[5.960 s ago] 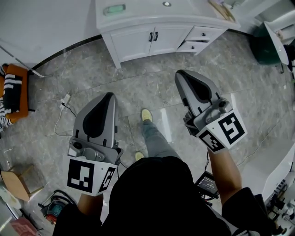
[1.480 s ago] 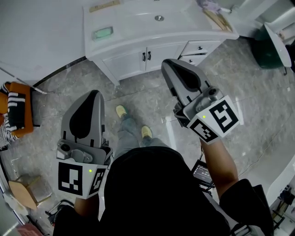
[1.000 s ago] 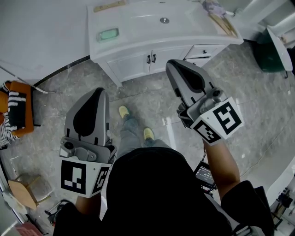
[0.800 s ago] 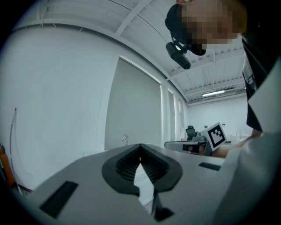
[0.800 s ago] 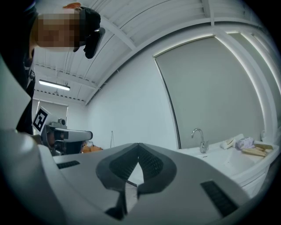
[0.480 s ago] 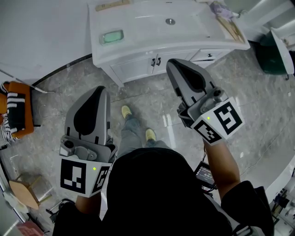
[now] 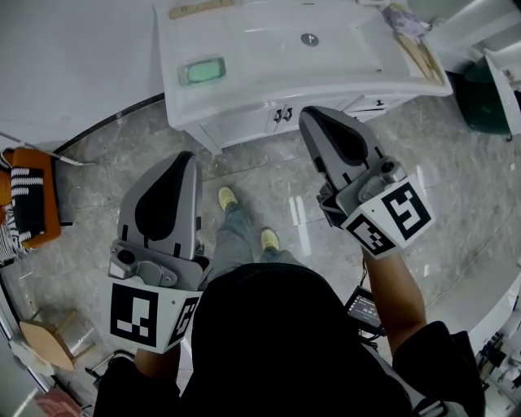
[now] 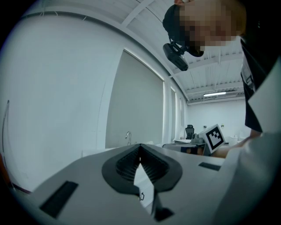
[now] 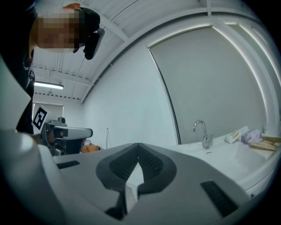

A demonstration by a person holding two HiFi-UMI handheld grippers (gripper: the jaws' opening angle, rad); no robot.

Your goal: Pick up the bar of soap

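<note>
Head view showed the left claw (image 7: 184, 160) closed and empty, well short of the green bar of soap (image 7: 201, 72) at the left end of the white counter (image 7: 244, 85). The right claw (image 7: 314, 116) was likewise closed. The soap looked rigid, light and probably slick, and was best pinched across its narrow width.

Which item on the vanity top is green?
The bar of soap at the left end; the strip behind it and the wooden pieces at the right end are tan.

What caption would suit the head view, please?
Left gripper and right gripper, shut and empty, before a vanity bearing a green soap bar.
</note>
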